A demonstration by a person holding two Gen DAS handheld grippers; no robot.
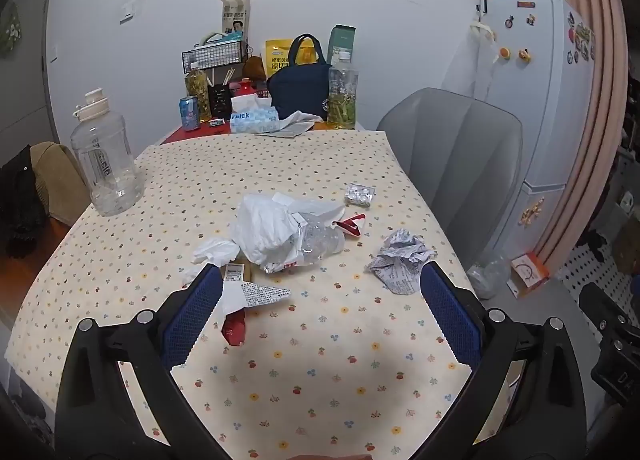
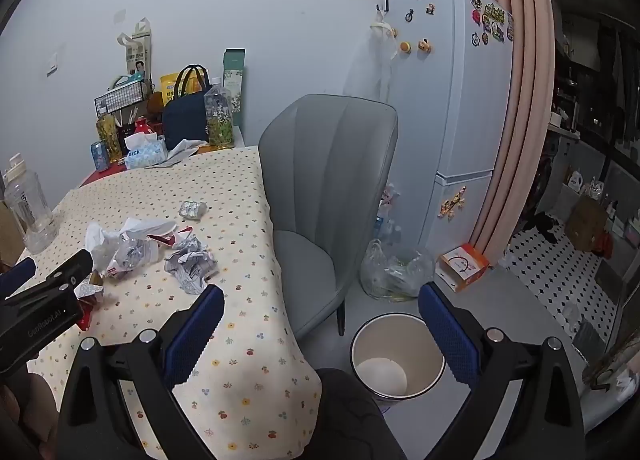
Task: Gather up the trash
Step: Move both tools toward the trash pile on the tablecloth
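Observation:
Trash lies on the flowered tablecloth (image 1: 320, 360): a white plastic bag with a crushed clear bottle (image 1: 280, 232), a white tissue (image 1: 214, 250), a crumpled printed paper (image 1: 402, 260), a red and white wrapper (image 1: 244, 306), a foil blister pack (image 1: 360, 194). My left gripper (image 1: 320, 276) is open and empty, hovering just short of the pile. My right gripper (image 2: 320, 296) is open and empty, over the table's right edge. A white trash bin (image 2: 398, 356) stands on the floor below it. The crumpled paper (image 2: 190, 260) lies ahead to its left.
A grey chair (image 2: 328, 188) stands at the table's right side. A big clear jug (image 1: 106, 160) is at the left edge. Bottles, a tissue box (image 1: 254, 120) and a dark bag (image 1: 298, 90) crowd the far end. A fridge (image 2: 452, 100) and a plastic bag (image 2: 396, 268) are behind.

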